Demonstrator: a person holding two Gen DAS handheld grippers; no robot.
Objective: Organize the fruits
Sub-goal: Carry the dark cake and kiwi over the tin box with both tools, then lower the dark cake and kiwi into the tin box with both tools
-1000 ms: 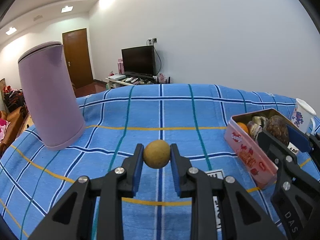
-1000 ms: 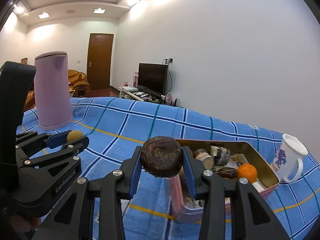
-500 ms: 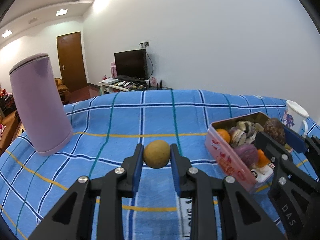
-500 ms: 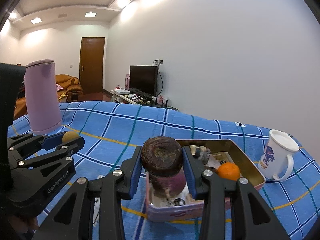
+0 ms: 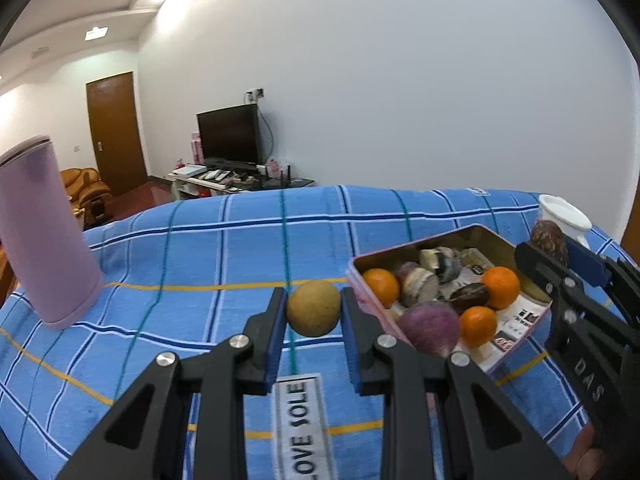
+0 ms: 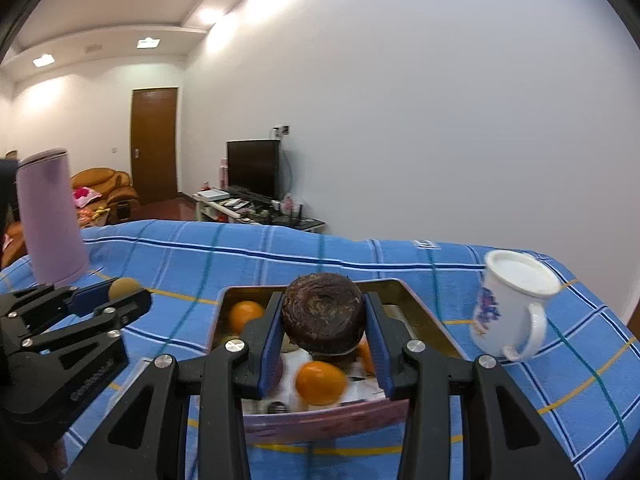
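Note:
My left gripper [image 5: 314, 312] is shut on a small round tan fruit [image 5: 314, 307], held above the blue checked cloth just left of the pink tin [image 5: 372, 312]. The tin holds oranges [image 5: 500, 287], a purple fruit [image 5: 429, 329] and several other pieces. My right gripper [image 6: 323, 330] is shut on a dark brown wrinkled fruit [image 6: 323, 317], hovering over the tin [image 6: 320, 424]. In the right wrist view the left gripper [image 6: 116, 292] and its tan fruit [image 6: 122, 287] show at the left. The right gripper [image 5: 560, 250] with the brown fruit [image 5: 548, 238] appears at the right of the left wrist view.
A tall lilac cylinder [image 5: 38, 232] stands on the cloth at the left. A white flowered mug [image 6: 510, 306] stands right of the tin. A "LOVE SOLE" label [image 5: 302, 416] lies on the cloth below my left gripper. Beyond the table are a TV stand, a door and a sofa.
Both grippers have travelled right toward the tin, each still holding its fruit. The brown fruit now hangs over the tin's inside; the tan fruit is close to its left wall.

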